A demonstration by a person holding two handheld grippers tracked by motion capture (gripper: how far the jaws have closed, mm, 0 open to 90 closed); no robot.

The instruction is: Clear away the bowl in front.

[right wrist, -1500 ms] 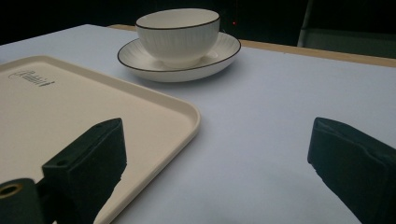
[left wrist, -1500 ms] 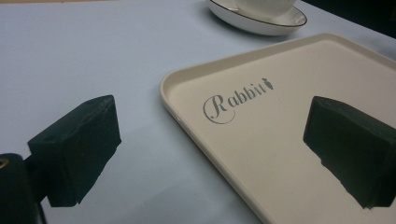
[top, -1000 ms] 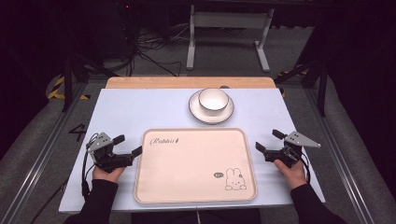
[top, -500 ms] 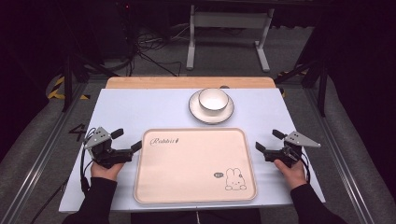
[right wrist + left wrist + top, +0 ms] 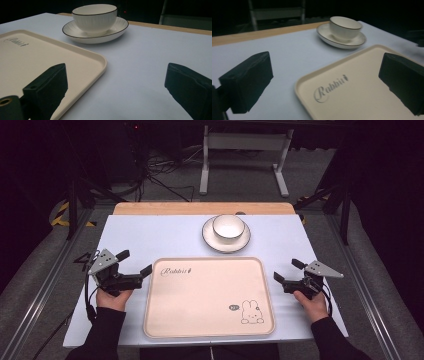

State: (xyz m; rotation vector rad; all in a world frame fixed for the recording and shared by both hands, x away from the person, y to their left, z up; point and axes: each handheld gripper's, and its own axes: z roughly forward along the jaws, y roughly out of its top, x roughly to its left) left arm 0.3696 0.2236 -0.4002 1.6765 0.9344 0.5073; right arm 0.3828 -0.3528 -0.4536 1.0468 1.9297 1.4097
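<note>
A cream tray (image 5: 210, 295) with "Rabbit" lettering and a small rabbit drawing lies flat in the middle of the table. Behind it a white bowl (image 5: 228, 225) stands on a saucer (image 5: 223, 244). My left gripper (image 5: 134, 261) is open beside the tray's left rim, holding nothing. In the left gripper view the tray's near corner (image 5: 298, 86) lies between the jaws of the left gripper (image 5: 324, 77), with the bowl (image 5: 344, 26) beyond. My right gripper (image 5: 287, 270) is open beside the tray's right rim, empty. In the right gripper view the right gripper (image 5: 117, 86) frames the tray's corner (image 5: 101, 62), bowl (image 5: 95, 17) and saucer (image 5: 113, 33).
The pale blue table (image 5: 150, 235) has a wooden strip (image 5: 200, 208) along its far edge. Dark floor, cables and a metal stand (image 5: 245, 150) lie beyond it. Bare tabletop surrounds the tray on the left, right and far left.
My left gripper has shifted slightly forward, away from the person, beside the tray's left rim. The right gripper, tray and bowl have not moved.
</note>
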